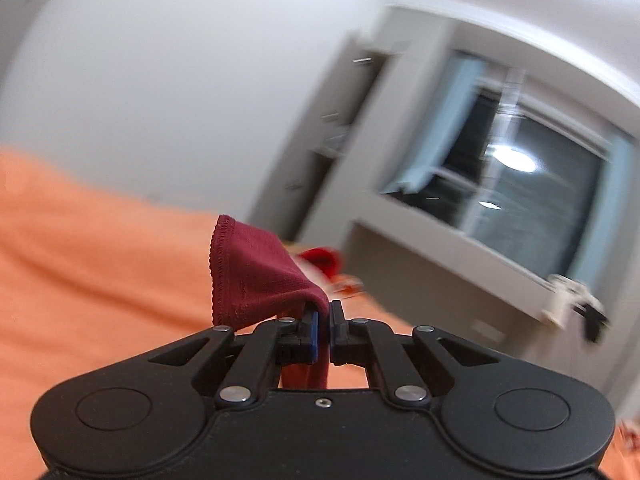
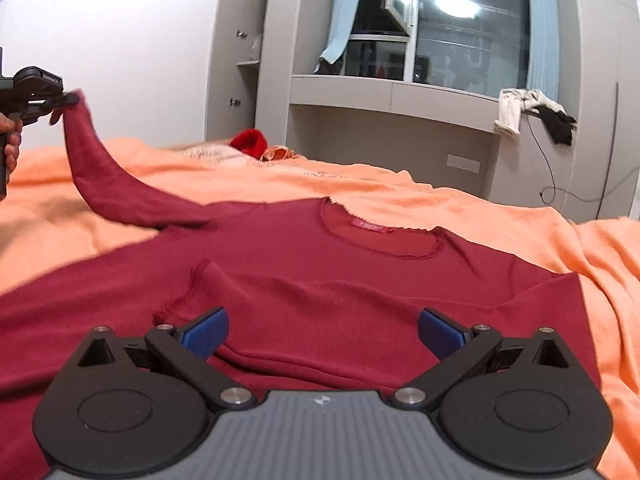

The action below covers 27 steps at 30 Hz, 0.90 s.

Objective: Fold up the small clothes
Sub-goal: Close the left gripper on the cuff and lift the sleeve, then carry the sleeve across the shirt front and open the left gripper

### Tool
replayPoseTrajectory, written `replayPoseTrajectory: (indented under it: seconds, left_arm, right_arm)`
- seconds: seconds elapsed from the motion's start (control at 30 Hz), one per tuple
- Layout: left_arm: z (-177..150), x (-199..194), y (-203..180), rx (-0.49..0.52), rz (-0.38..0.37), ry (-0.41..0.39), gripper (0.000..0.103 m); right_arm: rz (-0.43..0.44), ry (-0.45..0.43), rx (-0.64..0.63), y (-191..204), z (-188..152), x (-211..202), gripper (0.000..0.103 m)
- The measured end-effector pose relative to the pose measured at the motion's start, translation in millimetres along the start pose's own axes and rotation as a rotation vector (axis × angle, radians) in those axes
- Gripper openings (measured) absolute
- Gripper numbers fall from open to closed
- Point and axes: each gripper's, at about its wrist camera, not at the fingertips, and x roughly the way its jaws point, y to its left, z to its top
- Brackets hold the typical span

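A bed (image 2: 500,216) covered by an orange blanket (image 2: 380,188) is seen across both views, with a grey wall unit and a dark window (image 2: 472,20) hung with pale blue curtains (image 2: 542,24) behind it. A dark red long-sleeved shirt (image 2: 320,280) is spread front-up on the blanket, its round neckline (image 2: 380,236) turned toward the window and a pink label visible inside the collar. One sleeve is folded inward across the chest, its raw cuff lying just ahead of the right tool. The other sleeve (image 2: 92,160) is lifted off the blanket and drawn up toward the left edge of the right wrist view, where its cuff is pinched by the left tool (image 2: 70,99), itself gripped by a hand (image 2: 12,140). In the left wrist view the left tool (image 1: 325,320) is shown closed tight on that cuff (image 1: 248,276), the stitched hem standing up above the blue pads and a strip of fabric hanging below them. The right tool (image 2: 323,334) is held low over the shirt's body with its jaws spread wide and nothing between the pads (image 2: 204,334). A bright red item (image 2: 250,142) is left at the far side of the bed, and white and black clothes (image 2: 532,114) are draped over the ledge under the window
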Motion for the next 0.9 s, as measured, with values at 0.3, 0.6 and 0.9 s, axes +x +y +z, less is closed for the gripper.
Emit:
replayPoseTrajectory:
  seconds: [0.3, 0.6, 0.9]
  left_arm:
    - [-36, -52, -151, 0.307, -0.337, -0.008, 0.005]
    - [-155, -94, -246, 0.632, -0.575, 0.154, 0.006]
    - [-246, -119, -236, 0.909, -0.728, 0.283, 0.018]
  right_arm:
    - [-0.12, -0.103, 0.102, -60, 16, -71, 0.103]
    - [-0.171, -0.074, 0.223, -103, 5, -79, 0.103]
    - [-0.154, -0.003, 0.302, -107, -4, -62, 0.103]
